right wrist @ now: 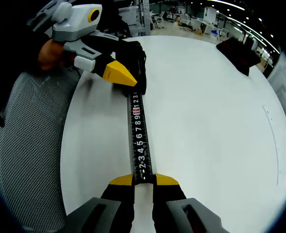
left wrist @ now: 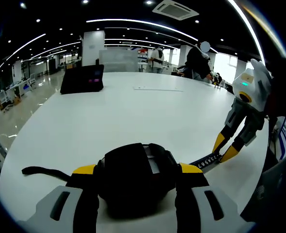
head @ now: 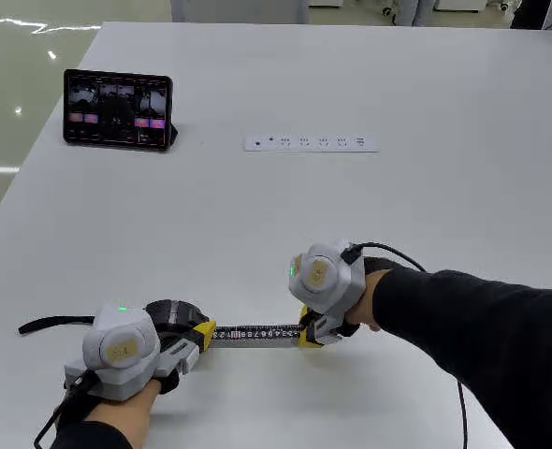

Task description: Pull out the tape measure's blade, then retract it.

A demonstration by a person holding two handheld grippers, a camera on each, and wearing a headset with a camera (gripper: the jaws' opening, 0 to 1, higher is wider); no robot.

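Tape measure [head: 176, 316] sits near the front edge of the white table [head: 370, 206], on my left side. Its black case is clamped between the yellow-tipped jaws of my left claw [left wrist: 138, 169]. In the left gripper view the case fills the gap between the two jaws, one on either flank. A black strap [left wrist: 40, 171] trails from the case flat across the tabletop, on the side away from the blade [right wrist: 138, 141].

That blade is drawn out a short way and runs straight from the mouth of the case to my right claw [right wrist: 143, 180], lying low along the table. My right claw is closed narrow on the blade's free end. In the right gripper view its two yellow tips meet on the strip at the lowest printed numbers, and the digits climb away toward the case. I cannot tell whether the end hook is inside the grip. The two claws are near each other, with the drawn-out strip between them.

A dark cable [head: 399, 254] leaves the back of my right claw and arcs toward my sleeve. Far across the table a dark tablet [head: 118, 108] stands propped with its screen lit. A white power strip [head: 311, 143] lies flat to the right of it, and both are well apart from the work.
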